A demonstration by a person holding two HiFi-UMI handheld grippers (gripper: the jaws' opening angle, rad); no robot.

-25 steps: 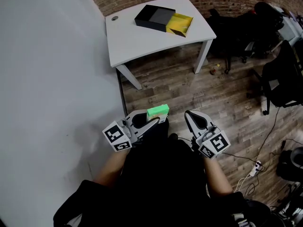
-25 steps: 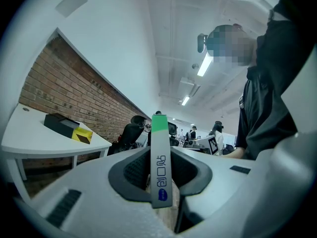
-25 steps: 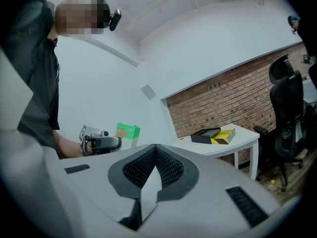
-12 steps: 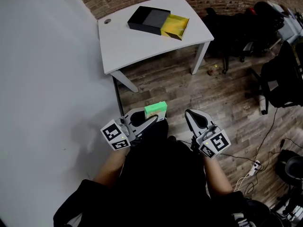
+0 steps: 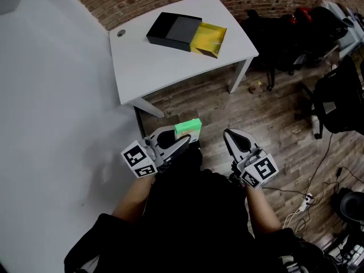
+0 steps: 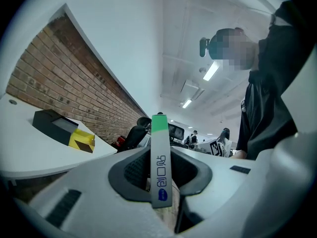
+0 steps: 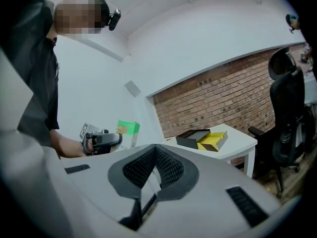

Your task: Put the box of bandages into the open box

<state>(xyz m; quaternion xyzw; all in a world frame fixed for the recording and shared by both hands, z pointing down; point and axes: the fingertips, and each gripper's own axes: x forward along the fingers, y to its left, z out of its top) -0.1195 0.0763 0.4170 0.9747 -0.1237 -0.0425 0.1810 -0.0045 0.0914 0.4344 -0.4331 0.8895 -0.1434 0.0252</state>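
The box of bandages (image 5: 188, 127), white with a green end, stands between the jaws of my left gripper (image 5: 183, 137), which is shut on it at waist height. In the left gripper view the box (image 6: 160, 162) rises upright between the pads. The open box (image 5: 185, 32), a black sleeve with a yellow tray (image 5: 209, 37) slid out, lies on the white table (image 5: 153, 67) ahead, well apart from both grippers. It also shows in the right gripper view as the open box (image 7: 204, 139). My right gripper (image 5: 234, 139) is shut and holds nothing.
A white wall (image 5: 51, 124) runs along the left. Dark office chairs (image 5: 338, 90) and bags stand at the right. Cables and a power strip (image 5: 307, 201) lie on the wooden floor (image 5: 267, 124). A small round grommet (image 5: 120, 33) sits in the table's far left corner.
Both grippers have moved toward the table, the left one carrying the bandage box. The table and open box sit nearer and further left in the head view.
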